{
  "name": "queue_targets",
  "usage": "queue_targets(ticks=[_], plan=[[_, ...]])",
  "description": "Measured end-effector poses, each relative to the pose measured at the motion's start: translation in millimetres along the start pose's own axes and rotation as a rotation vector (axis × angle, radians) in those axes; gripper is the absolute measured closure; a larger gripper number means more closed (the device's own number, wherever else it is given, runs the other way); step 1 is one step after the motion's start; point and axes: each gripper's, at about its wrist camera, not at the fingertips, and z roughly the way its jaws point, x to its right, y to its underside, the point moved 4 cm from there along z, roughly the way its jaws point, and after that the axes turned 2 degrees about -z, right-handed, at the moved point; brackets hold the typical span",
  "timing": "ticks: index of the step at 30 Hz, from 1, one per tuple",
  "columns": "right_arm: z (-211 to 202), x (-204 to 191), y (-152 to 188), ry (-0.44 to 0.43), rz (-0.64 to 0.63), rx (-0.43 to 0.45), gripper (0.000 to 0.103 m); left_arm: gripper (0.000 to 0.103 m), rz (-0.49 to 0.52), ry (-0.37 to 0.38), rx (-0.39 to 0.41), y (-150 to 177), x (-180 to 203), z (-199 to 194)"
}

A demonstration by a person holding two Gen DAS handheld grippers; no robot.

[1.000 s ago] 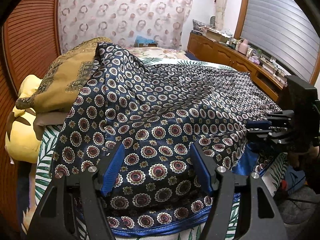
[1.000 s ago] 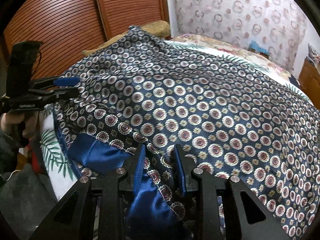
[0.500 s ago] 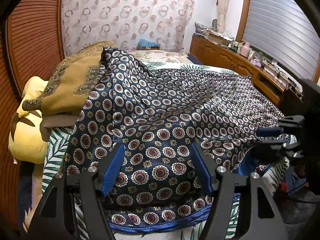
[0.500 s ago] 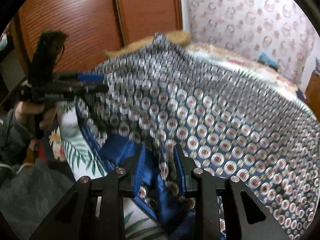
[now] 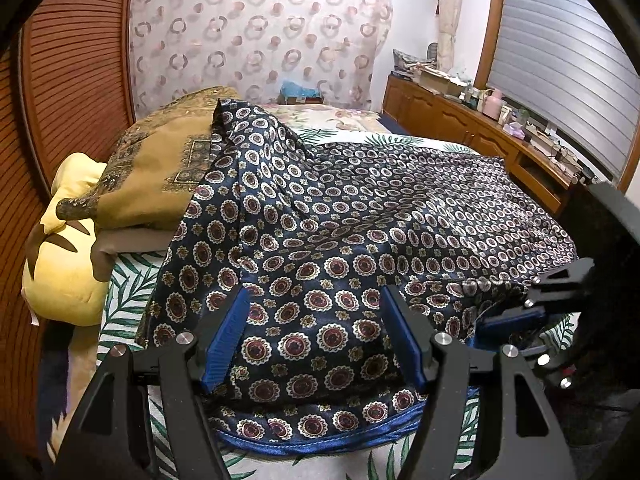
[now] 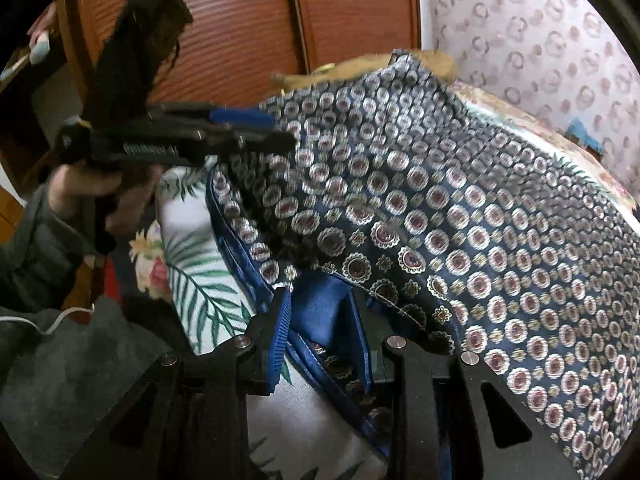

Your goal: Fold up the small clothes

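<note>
Navy patterned cloth (image 5: 360, 216) fills the left wrist view, spread across the bed (image 5: 128, 288) with its blue-trimmed hem nearest the camera. Its far corner lies up over a mustard blanket (image 5: 160, 172), which sits beside a yellow pillow (image 5: 68, 264). The left gripper (image 5: 316, 340) hangs over the near hem with its jaws spread wide and nothing between them; the 2 blue pads stand either side of the fabric without pinching it. At the right edge the right gripper (image 5: 520, 312) shows side-on at the cloth's corner. A wooden cabinet (image 5: 460, 120) runs along the far wall under the window.

From the right wrist view, the right gripper (image 6: 320, 332) has its jaws parted, with the blue lining and hem of the cloth (image 6: 460, 220) lying between the pads; whether they press it cannot be told. The cloth is motion-blurred. The left gripper (image 6: 256, 128) is at upper left, held in the person's hand (image 6: 100, 188), just above the cloth's edge. Leaf-print sheet (image 6: 192, 280) shows below.
</note>
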Motion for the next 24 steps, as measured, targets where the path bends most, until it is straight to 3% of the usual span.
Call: queue_targets(ticks=[4,6,9,15,19,24], plan=[[14.4,0.4,-3.2,0.008,-0.02,-0.003,0.075,0.035,-0.005,-0.002,0.004,1.1,-2.9,-2.2],[11.9,-5.1,-0.1,0.028,-0.055,-0.003,0.092,0.035,-0.006,-0.004,0.006,0.5,-3.6,-3.0],[7.7,-12.2,2.4,0.003,-0.078,-0.009,0.101,0.035,-0.004,-0.007,0.01,-1.1,-4.1,-4.9],[4.0,-17.5,0.6,-0.134,-0.019,-0.003,0.102,0.035,-0.01,-0.021,0.029,-4.7,-9.3,-11.8],[-5.6,-17.4,-6.8,-0.136,-0.003,0.039,0.102,0.035,-0.032,-0.045,0.049,-8.1,-20.9,-15.6],[-17.8,-3.8,-13.2,-0.077,0.024,0.086,0.1,0.035,-0.064,-0.091,0.065,-12.7,-40.8,-15.1]])
